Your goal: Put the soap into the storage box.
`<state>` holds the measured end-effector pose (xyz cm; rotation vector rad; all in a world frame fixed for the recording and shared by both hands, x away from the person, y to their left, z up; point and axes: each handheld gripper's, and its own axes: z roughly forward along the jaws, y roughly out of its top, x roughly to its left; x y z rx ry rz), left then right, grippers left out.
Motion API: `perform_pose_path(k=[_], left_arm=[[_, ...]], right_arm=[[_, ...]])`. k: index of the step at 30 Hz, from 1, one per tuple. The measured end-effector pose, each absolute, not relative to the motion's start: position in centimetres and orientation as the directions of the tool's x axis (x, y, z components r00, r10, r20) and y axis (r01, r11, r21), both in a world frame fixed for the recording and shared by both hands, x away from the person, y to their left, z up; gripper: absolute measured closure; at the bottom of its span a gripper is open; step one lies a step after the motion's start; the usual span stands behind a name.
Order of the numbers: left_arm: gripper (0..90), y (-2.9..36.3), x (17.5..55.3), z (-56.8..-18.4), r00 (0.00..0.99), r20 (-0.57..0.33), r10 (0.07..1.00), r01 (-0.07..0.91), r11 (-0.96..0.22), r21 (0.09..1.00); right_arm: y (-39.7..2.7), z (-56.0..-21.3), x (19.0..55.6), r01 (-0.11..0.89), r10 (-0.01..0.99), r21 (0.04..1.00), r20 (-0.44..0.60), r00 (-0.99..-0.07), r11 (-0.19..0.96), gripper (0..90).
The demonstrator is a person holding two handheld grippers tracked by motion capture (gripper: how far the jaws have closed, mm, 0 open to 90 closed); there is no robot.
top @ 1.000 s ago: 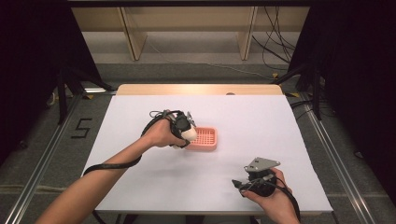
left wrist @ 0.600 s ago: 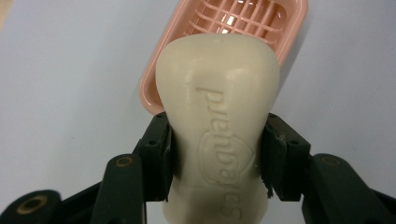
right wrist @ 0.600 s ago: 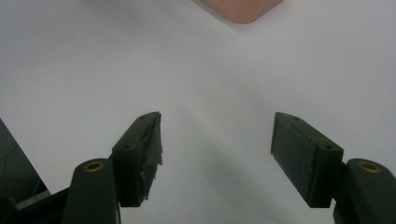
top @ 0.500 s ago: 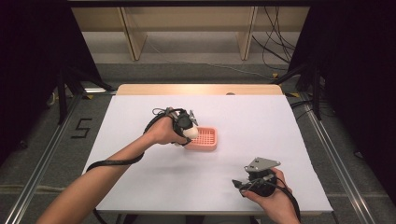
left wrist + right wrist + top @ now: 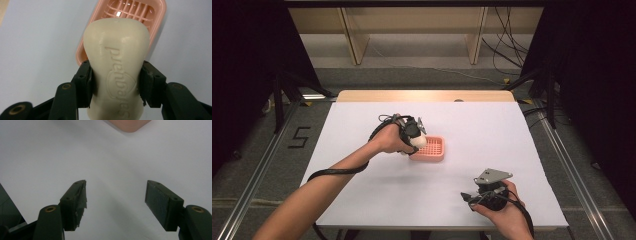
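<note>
High view: we're carrying the soap bar [image 5: 418,141] in the left gripper [image 5: 414,135], holding it at the near-left edge of the pink soap dish [image 5: 430,149]. The right gripper [image 5: 486,192] is idling on the white table [image 5: 362,125], well apart from the dish on the near-right side.

Left gripper view: jaws are clamping the bar's narrow waist, both pads pressing on its sides. The bar's far end is overlapping the dish's near rim [image 5: 160,15]. The dish's slotted floor is looking empty where we can see it; the bar is hiding the rest.

Right gripper view: jaws are standing wide apart, nothing between them, bare table underneath, a dish corner [image 5: 128,125] at the top.

Step, as we're reading it: placing soap into the dish. Next move probably needs a short push over the dish centre, lowering, then opening.
</note>
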<state>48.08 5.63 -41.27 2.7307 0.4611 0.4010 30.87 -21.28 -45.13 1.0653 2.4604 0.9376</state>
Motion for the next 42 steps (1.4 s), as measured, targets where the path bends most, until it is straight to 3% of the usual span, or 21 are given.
perform_pose_path(k=[42], left_arm=[[49.5, 3.7, 49.1, -41.5, 0.92, 0.229, 0.317, 0.223, -0.906, 0.359]], right_arm=[[-21.4, -45.1, 31.0, 0.528, 0.726, 0.671, -0.022, -0.688, 0.521, 34.3]])
